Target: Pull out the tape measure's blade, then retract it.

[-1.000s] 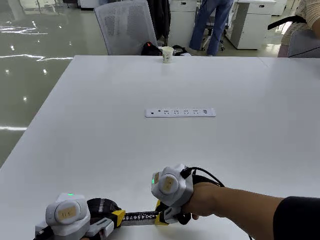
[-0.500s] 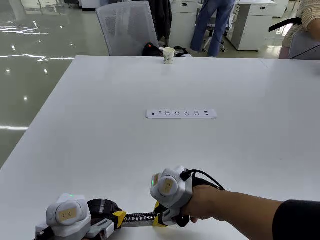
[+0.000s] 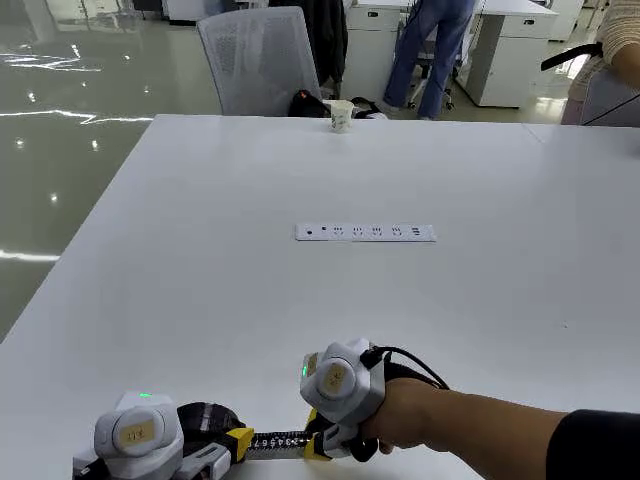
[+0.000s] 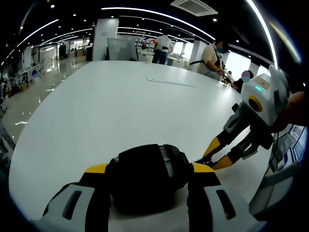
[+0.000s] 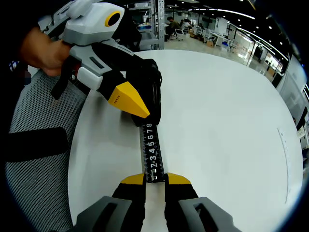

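The tape measure (image 3: 205,420) (image 4: 147,176) (image 5: 150,79), a black rounded case, sits low at the near edge of the white surface (image 3: 200,250), held between the fingers of the left gripper (image 3: 226,441) (image 4: 149,169) (image 5: 140,92). Those yellow-tipped fingers press on the case from both sides; in the left gripper view the case bulges up between them.

A short length of blade (image 3: 278,440) (image 5: 151,152) is drawn out of the case toward the right. In the right gripper view it runs straight from the case mouth down to the fingertips, with printed numbers from 2 to 8 readable along it, and it lies close over the surface. The right gripper (image 3: 315,445) (image 4: 217,153) (image 5: 154,179) pinches the blade's free end, its two yellow tips closed on the strip from either side. The two grippers are near each other, with only the exposed blade between them.

A person's hand (image 3: 405,415) wraps the right gripper's handle, with a dark sleeve behind it and a black cable looping over the wrist.

Farther out, a white power strip (image 3: 365,232) (image 4: 171,82) lies flat in the middle of the surface. A paper cup (image 3: 341,115) stands upright at the far edge. Beyond that edge are a grey mesh office chair (image 3: 260,60) and a person in jeans (image 3: 430,40) standing by white cabinets.
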Demonstrator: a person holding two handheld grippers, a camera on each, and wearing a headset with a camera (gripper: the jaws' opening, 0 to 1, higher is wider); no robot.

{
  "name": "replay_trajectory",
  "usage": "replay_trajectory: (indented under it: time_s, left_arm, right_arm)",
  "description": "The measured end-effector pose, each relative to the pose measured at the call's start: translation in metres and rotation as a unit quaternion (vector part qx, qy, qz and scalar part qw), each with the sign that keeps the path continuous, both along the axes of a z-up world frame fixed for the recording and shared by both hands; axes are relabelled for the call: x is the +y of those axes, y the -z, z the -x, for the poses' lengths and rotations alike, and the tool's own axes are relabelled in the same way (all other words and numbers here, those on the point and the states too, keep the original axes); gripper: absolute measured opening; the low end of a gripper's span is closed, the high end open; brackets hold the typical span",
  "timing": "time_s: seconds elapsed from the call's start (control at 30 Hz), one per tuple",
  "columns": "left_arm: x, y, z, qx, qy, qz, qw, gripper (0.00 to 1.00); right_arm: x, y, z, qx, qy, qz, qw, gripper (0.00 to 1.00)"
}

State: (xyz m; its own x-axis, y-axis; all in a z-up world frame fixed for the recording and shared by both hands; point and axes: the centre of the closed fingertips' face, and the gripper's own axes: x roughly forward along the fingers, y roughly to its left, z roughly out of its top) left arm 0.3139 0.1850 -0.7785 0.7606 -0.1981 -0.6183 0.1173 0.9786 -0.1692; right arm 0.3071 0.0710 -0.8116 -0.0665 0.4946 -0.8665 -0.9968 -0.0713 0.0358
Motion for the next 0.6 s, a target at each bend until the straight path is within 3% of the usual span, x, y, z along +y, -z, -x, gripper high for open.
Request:
replay_trajectory:
  time_s: [0.2, 0.6]
  left_arm:
    - [0.0003, 0.0003, 0.0001, 0.000, 0.000, 0.001, 1.0000, 0.59]
    - [0.0003, 0.0001, 0.0004, 0.000, 0.000, 0.002, 1.0000, 0.59]
  right_arm:
    - [0.0021, -0.0005, -0.0002, 0.011, 0.010, 0.001, 0.9999, 0.12]
    - [0.0054, -0.0011, 0.0004, 0.008, 0.008, -0.006, 0.9999, 0.11]
